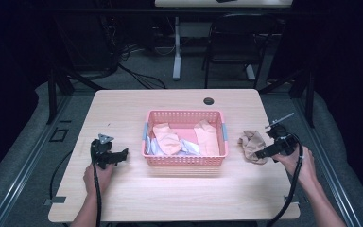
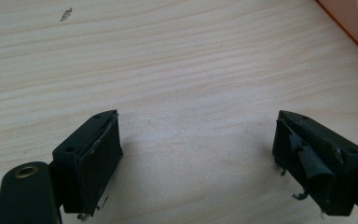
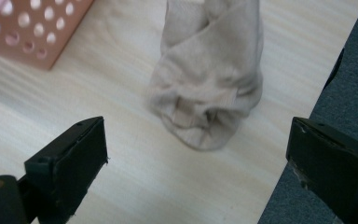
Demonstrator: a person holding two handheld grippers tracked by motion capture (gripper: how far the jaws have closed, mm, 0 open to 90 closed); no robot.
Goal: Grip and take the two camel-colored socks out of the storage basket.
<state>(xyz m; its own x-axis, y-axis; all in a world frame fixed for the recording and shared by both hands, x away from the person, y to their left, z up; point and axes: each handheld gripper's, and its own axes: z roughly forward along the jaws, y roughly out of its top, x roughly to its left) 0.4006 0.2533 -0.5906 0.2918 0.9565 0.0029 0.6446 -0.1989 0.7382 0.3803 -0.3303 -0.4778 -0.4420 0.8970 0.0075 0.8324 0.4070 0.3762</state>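
A pink perforated basket (image 1: 185, 159) sits mid-table and holds peach socks (image 1: 167, 138) and a pale blue-white cloth (image 1: 189, 147). A crumpled beige sock (image 1: 253, 144) lies on the wood to the basket's right, also large in the right gripper view (image 3: 209, 79). My right gripper (image 1: 261, 153) hovers just beside that sock, open, jaws wide and nothing between them (image 3: 198, 154). My left gripper (image 1: 123, 153) rests low over bare wood left of the basket, open and empty (image 2: 198, 154). The basket's corner (image 2: 354, 23) shows at the upper right of the left gripper view.
The light wooden table (image 1: 123, 109) has a cable hole (image 1: 209, 100) at the back. Its right edge (image 3: 303, 116) lies close to the beige sock, with grey floor beyond. A black chair (image 1: 236, 42) and desk leg (image 1: 177, 52) stand behind the table.
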